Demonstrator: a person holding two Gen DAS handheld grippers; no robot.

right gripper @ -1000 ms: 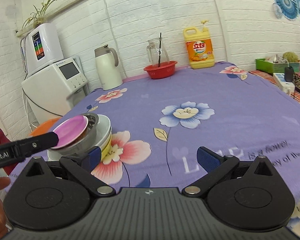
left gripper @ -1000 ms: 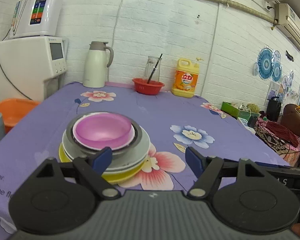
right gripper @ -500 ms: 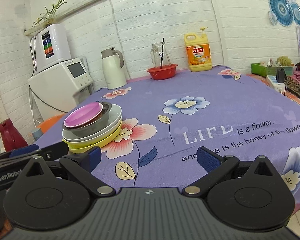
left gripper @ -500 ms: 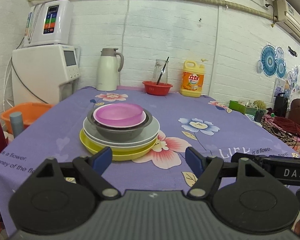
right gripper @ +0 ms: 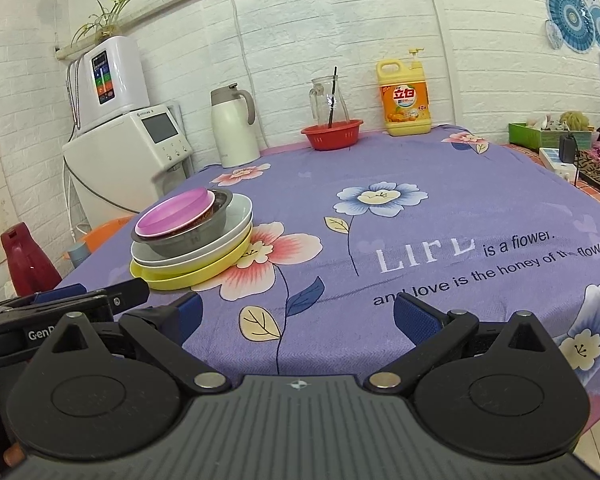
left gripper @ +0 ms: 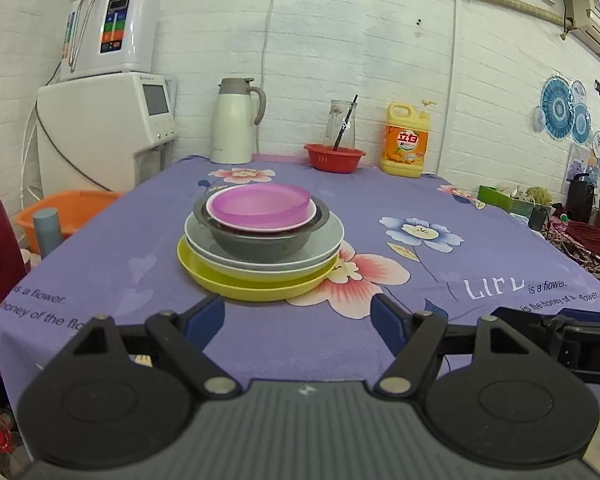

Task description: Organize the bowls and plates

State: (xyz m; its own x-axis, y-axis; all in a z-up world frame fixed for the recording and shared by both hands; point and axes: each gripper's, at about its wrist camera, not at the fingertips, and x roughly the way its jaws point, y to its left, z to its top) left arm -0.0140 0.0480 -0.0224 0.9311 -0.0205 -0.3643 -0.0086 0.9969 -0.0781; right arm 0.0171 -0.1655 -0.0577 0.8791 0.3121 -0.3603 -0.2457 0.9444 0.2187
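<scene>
Pink bowl (left gripper: 260,207) tops the finished-looking stack ahead of both spread, empty fingers (left gripper: 204,317); next probably withdrawal.

Bright, even indoor light, soft shadow under the stacked dishes (left gripper: 260,256), faint sheen on the white brick wall (left gripper: 340,60), strong fisheye bending at the edges, dark vignetted corners, focus was sharp throughout, no motion blur.
</scene>
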